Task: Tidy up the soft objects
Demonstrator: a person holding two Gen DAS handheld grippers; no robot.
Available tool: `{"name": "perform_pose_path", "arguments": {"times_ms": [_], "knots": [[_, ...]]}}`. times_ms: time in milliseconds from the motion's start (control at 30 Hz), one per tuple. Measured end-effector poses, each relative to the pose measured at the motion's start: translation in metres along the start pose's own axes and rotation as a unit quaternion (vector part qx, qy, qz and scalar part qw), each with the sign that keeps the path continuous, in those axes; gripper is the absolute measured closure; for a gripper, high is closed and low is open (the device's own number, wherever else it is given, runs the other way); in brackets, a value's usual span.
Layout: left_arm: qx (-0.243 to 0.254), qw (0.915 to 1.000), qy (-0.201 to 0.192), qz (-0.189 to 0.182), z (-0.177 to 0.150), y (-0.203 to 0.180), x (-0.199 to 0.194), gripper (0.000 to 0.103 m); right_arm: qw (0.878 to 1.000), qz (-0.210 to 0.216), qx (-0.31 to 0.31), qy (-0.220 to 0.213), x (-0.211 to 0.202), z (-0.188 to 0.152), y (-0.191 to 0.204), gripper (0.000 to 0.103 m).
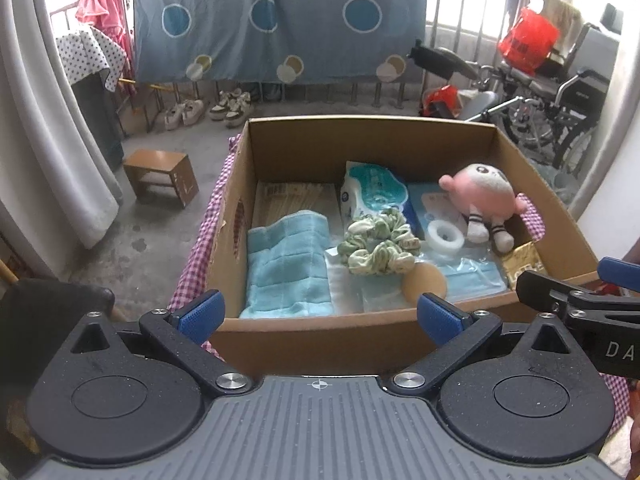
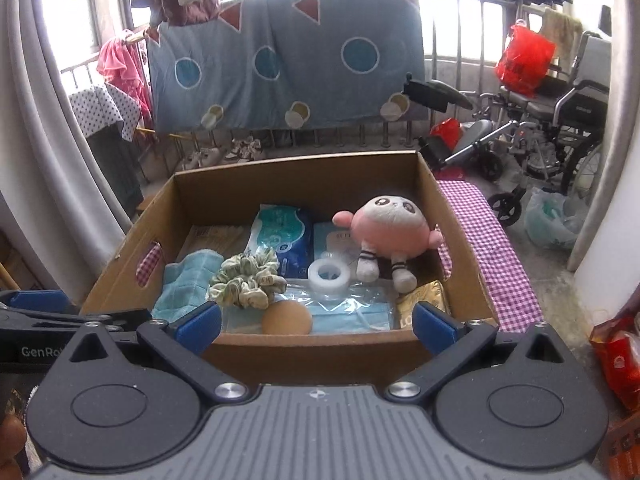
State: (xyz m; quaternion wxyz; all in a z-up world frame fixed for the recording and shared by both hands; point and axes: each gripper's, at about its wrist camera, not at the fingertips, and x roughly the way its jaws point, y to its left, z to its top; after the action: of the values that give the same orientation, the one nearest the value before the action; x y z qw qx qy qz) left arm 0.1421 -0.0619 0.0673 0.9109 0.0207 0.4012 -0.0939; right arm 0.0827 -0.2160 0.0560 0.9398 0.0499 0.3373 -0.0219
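Both my left gripper [image 1: 319, 316] and right gripper [image 2: 316, 322] hang spread and empty before the brown cardboard box [image 2: 304, 176], where the pink round plush doll [image 2: 390, 232] leans in the far right corner — light, squashy, best pinched across its body.

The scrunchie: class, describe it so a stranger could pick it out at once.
Look inside the open cardboard box. Near its middle, between the folded blue towel and the white tape roll, lies the scrunchie. It alone is ruffled, pale green patterned fabric.
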Motion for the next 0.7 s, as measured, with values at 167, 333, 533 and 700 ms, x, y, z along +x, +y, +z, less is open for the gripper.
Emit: {"name": "perform_pose_path", "arguments": {"times_ms": [167, 333, 533, 700], "knots": [[0.001, 1.0000, 0.004, 0.000, -0.0012, 0.0002, -0.0001, 0.000, 1.000, -0.005, 0.002, 0.008, 0.0025, 0.0002, -0.0036, 0.000], [0.005, 1.0000, 0.007, 0.000, -0.0007, -0.0005, 0.0007, 0.000, 1.000, -0.012, -0.006, 0.011, 0.0018, -0.0003, -0.0037, 0.000], [0.007, 0.9999, 0.010, 0.005, -0.0012, -0.0008, 0.0010, 0.000, 1.000, -0.012, -0.010, 0.015, 0.0032, 0.0003, -0.0040, 0.000], [0.007, 0.9999, 0.013, 0.007, -0.0019, -0.0006, 0.0011, 0.000, 1.000, -0.014, -0.014, 0.015, 0.0025, -0.0003, -0.0033, 0.000]]}}
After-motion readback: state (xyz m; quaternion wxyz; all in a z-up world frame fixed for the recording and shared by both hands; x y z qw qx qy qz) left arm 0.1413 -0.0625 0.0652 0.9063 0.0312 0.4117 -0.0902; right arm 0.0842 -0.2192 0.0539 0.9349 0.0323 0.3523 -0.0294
